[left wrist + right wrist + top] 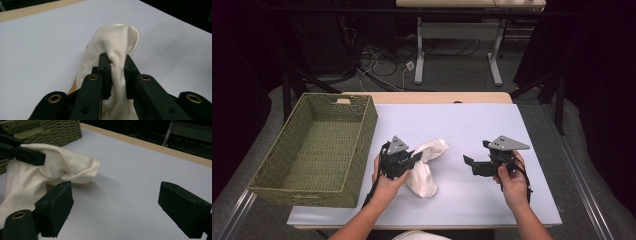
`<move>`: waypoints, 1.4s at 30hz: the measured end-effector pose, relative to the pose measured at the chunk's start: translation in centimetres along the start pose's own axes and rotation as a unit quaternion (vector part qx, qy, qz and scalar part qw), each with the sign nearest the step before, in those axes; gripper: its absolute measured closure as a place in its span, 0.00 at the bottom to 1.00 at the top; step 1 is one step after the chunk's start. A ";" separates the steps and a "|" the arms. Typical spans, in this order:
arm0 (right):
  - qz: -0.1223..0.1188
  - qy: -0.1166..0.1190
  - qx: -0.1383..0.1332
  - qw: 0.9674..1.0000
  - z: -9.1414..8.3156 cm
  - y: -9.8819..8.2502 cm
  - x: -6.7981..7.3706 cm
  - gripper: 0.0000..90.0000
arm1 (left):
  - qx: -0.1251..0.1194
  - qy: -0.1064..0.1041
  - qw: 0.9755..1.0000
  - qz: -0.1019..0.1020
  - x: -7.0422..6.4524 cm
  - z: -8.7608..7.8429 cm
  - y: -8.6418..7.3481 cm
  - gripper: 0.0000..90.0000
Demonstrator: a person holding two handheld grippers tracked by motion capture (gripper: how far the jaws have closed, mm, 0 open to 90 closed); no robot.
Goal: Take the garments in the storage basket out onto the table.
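A white cloth (428, 176) lies crumpled on the pale table top, left of the middle. My left gripper (414, 158) is shut on an upper fold of it, and the left gripper view shows the cloth (117, 42) pinched between the two black jaws (117, 62). A tan edge of something peeks out under the cloth (75, 184); I cannot tell what it is. My right gripper (472, 166) is to the right of the cloth, apart from it, pointing toward it. Its jaws (120, 205) stand wide open with bare table between them.
A green woven basket (362, 130) stands at the table's left side, close to the left hand, with nothing in it. The table's wooden far edge (437, 97) runs behind the work area. Desk legs and cables are on the floor beyond.
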State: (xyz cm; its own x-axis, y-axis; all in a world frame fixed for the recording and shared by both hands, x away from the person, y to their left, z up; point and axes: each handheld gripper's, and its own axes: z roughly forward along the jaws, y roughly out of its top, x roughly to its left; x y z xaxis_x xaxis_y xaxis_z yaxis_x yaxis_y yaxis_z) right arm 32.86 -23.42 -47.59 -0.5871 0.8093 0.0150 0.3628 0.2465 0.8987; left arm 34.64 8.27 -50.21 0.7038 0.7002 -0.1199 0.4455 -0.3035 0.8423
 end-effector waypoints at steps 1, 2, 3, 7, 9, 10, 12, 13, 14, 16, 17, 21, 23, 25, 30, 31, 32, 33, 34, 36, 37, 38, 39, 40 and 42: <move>0.000 0.000 0.000 1.000 0.0 0.0 0.0 0.14 | 0.003 0.001 1.000 0.001 0.0 0.1 -0.1 0.90; -0.001 0.000 -0.001 1.000 0.0 0.0 0.0 0.14 | 0.008 -0.001 1.000 -0.001 0.0 0.2 -0.2 0.90; -0.001 0.000 -0.001 1.000 0.0 0.0 0.0 0.14 | 0.008 -0.001 1.000 -0.001 0.0 0.2 -0.2 0.90; -0.003 0.003 0.000 1.000 0.1 0.0 0.1 0.14 | 0.012 0.001 1.000 0.008 -0.1 0.4 -0.5 0.90; -0.002 0.003 0.001 1.000 0.1 0.0 0.2 0.14 | 0.019 -0.001 1.000 0.010 -0.1 0.4 -0.6 0.90; -0.002 0.003 0.001 1.000 0.1 0.0 0.2 0.14 | 0.019 -0.001 1.000 0.010 -0.1 0.4 -0.6 0.90; -0.005 0.004 0.006 1.000 0.2 0.0 0.3 0.14 | 0.020 0.000 1.000 0.007 -0.2 0.7 -0.8 0.89; -0.007 0.005 0.005 1.000 0.2 0.1 0.3 0.14 | 0.020 0.000 1.000 0.007 -0.2 0.7 -0.8 0.89; -0.007 0.004 0.004 1.000 0.3 0.1 0.3 0.14 | 0.028 0.001 1.000 0.008 -0.1 0.8 -0.9 0.89; -0.006 0.005 0.005 1.000 0.3 0.1 0.3 0.14 | 0.032 0.000 0.999 0.005 -0.1 0.9 -1.1 0.88; -0.006 0.005 0.005 1.000 0.3 0.1 0.3 0.14 | 0.032 0.000 0.999 0.005 -0.1 0.9 -1.1 0.88; -0.006 0.007 0.002 1.000 0.2 0.1 0.4 0.14 | 0.038 -0.001 0.999 0.003 0.0 1.1 -1.4 0.86; -0.009 0.008 -0.001 1.000 0.2 0.1 0.4 0.14 | 0.035 0.000 0.999 0.002 0.0 1.1 -1.5 0.83; -0.007 0.007 0.001 1.000 0.2 0.2 0.4 0.14 | 0.033 0.003 0.999 0.003 -0.1 1.0 -1.4 0.80; -0.008 0.009 0.001 1.000 0.2 0.2 0.5 0.14 | 0.031 0.002 1.000 0.002 -0.1 1.0 -1.5 0.73; -0.006 0.008 0.003 1.000 0.2 0.3 0.5 0.14 | 0.032 -0.001 0.999 0.001 0.0 1.1 -1.5 0.65; -0.008 0.009 0.003 1.000 0.2 0.3 0.5 0.14 | 0.039 -0.014 0.999 -0.010 0.1 1.3 -1.5 0.61; -0.008 0.009 0.003 1.000 0.2 0.3 0.5 0.14 | 0.039 -0.014 0.999 -0.010 0.1 1.3 -1.5 0.58; -0.008 0.010 0.002 1.000 0.3 0.3 0.5 0.14 | 0.043 -0.017 0.999 -0.010 0.1 1.4 -1.6 0.55; -0.010 0.009 0.002 1.000 0.3 0.3 0.6 0.14 | 0.048 -0.004 0.999 0.000 0.1 1.5 -1.6 0.45; -0.010 0.010 0.003 1.000 0.4 0.3 0.6 0.14 | 0.048 -0.004 0.999 0.000 0.1 1.5 -1.6 0.41; -0.012 0.010 0.004 1.000 0.4 0.2 0.6 0.14 | 0.048 0.001 0.999 0.008 0.1 1.8 -1.7 0.39; -0.011 0.011 0.007 1.000 0.4 0.2 0.6 0.14 | 0.048 0.001 0.999 0.008 0.1 1.8 -1.7 0.37; -0.011 0.011 0.006 1.000 0.4 0.2 0.6 0.14 | 0.048 -0.002 0.999 0.007 0.1 1.8 -1.8 0.37; -0.012 0.011 0.004 1.000 0.4 0.2 0.6 0.15 | 0.054 -0.005 0.998 0.009 0.1 1.8 -1.7 0.33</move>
State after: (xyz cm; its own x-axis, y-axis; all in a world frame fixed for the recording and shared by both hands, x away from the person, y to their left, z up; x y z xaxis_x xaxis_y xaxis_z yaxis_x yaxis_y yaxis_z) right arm 32.86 -22.64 -47.57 -0.6116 0.7911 0.0028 0.3545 0.2708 0.8950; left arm 34.99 7.72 -52.62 0.7171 0.6880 -0.1117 0.4905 -0.3843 0.7821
